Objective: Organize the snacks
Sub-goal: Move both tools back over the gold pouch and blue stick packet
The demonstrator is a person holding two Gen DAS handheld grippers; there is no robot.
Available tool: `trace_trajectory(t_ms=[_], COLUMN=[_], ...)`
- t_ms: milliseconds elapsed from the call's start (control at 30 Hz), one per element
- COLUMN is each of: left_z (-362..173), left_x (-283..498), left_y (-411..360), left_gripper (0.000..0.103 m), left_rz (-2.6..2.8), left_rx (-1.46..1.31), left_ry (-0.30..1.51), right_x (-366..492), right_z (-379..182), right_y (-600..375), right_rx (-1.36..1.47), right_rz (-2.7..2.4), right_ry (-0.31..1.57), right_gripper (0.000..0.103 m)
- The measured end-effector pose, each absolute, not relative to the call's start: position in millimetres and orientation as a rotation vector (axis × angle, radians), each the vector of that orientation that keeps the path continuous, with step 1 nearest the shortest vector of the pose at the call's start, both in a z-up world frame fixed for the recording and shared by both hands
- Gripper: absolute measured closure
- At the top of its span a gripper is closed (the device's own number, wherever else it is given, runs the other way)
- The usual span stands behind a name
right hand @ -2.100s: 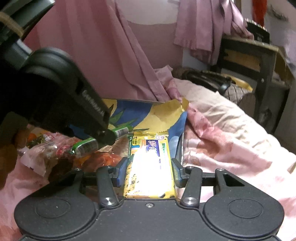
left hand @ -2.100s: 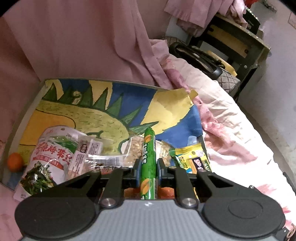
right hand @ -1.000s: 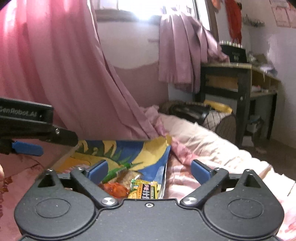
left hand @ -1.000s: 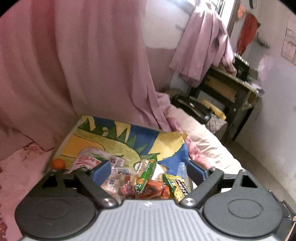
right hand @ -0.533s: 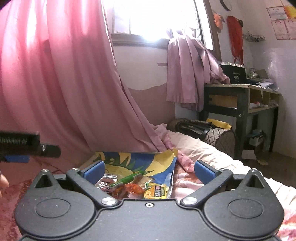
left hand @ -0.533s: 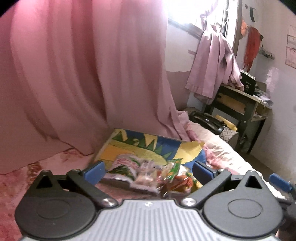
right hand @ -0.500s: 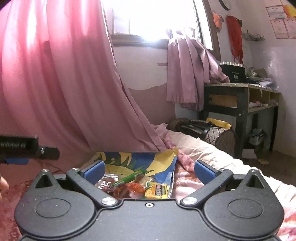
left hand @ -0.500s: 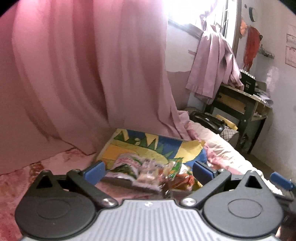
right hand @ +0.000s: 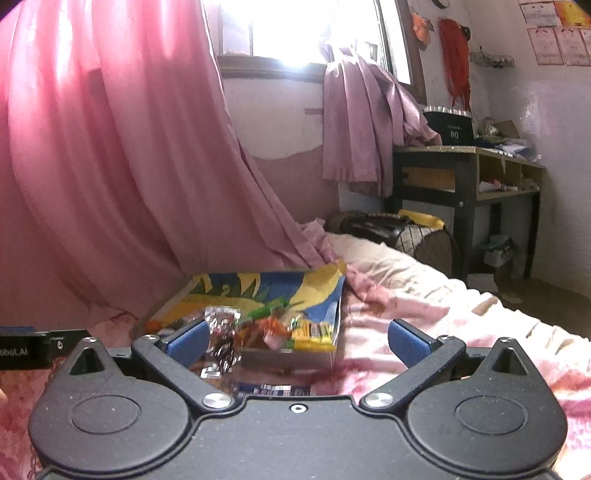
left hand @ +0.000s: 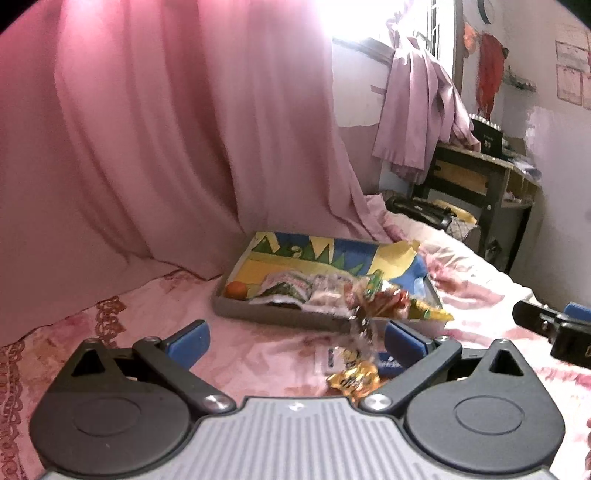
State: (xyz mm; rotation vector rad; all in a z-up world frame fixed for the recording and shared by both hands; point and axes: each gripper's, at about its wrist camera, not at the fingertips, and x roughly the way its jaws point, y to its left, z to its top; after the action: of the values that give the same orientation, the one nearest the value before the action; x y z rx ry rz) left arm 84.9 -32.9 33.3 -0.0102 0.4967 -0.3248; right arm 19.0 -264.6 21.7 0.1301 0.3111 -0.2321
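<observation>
Left wrist view: shallow grey tray with a dinosaur-print liner sits on the pink bedspread, near the pink curtain. Inside, along the near wall: a small orange at the left corner, a white-and-green snack bag, clear-wrapped packets, a green stick pack, orange wrappers, a yellow packet overhanging the right corner. Loose on the bedspread outside the tray: a gold-wrapped snack and a white packet. Left gripper: jaws have just been opening, now spread wide, gripping nothing. The other tool's tip shows at the right edge.

Right wrist view: same tray seen lower, end-on; orange mostly hidden. Only here: the window and desk interior. A clear packet, blurred, stands just beside the left pad. Right gripper: jaws just opened, wide apart, empty.
</observation>
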Motion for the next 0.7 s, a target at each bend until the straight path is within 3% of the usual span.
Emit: trace_trajectory(t_ms=[233, 700], left_z=[9, -37], left_x=[75, 98], left_y=[-21, -16], left_gripper=[0.000, 0.000], left_rz=[-0.317, -0.264], left_rx=[0.038, -0.013], left_ry=[0.539, 0.879], right_x=[14, 37], right_z=[11, -17], right_y=[-247, -220], right_rx=[0.092, -0.027], right_rz=[-0.226, -0.172], right_ry=[0.375, 0.555], right_gripper=[0.001, 0.001])
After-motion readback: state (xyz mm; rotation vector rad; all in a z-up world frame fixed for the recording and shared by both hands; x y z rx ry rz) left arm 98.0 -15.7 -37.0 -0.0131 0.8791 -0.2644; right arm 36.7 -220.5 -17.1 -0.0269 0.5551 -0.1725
